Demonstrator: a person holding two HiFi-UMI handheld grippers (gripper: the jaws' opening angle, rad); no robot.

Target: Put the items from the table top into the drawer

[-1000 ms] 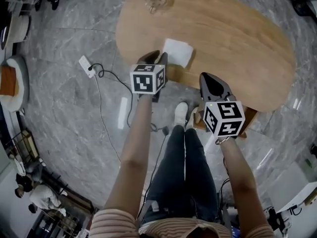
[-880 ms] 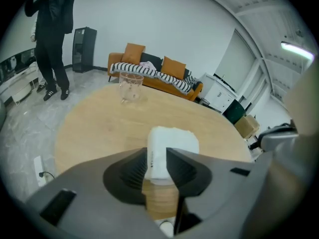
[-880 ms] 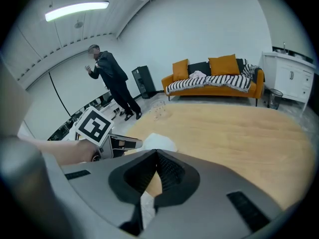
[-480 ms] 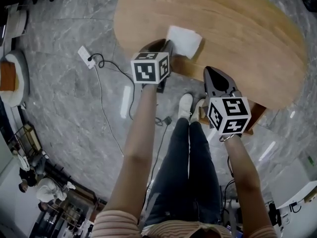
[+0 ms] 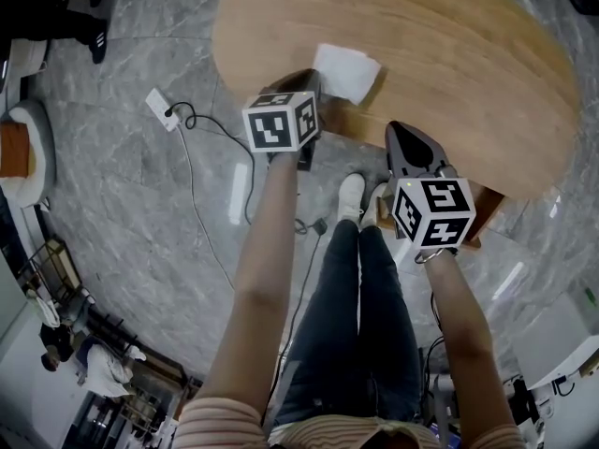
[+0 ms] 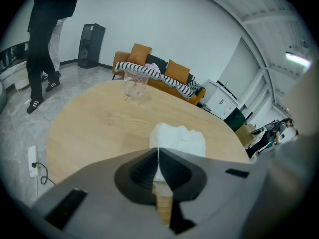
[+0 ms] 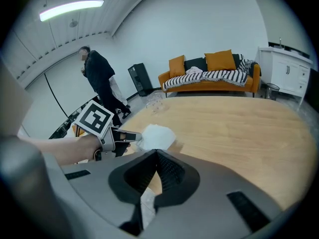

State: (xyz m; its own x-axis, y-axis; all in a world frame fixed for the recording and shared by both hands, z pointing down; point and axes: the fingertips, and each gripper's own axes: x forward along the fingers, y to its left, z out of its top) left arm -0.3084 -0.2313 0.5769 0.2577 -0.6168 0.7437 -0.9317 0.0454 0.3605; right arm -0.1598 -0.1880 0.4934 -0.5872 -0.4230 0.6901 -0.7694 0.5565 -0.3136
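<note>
Pinched together, the left gripper (image 6: pixel 158 151) jaws appear to hold the near edge of the white napkin (image 6: pixel 178 137), which lies on the wooden table (image 5: pixel 449 54) at upper centre of the head view. Right gripper (image 7: pixel 157 153) jaws are pressed together with nothing between them, at centre right, just off the table's edge. Soft, light and floppy, the napkin will likely droop and could slip from a shallow bite; a deeper hold across its folded edge seems safer
</note>
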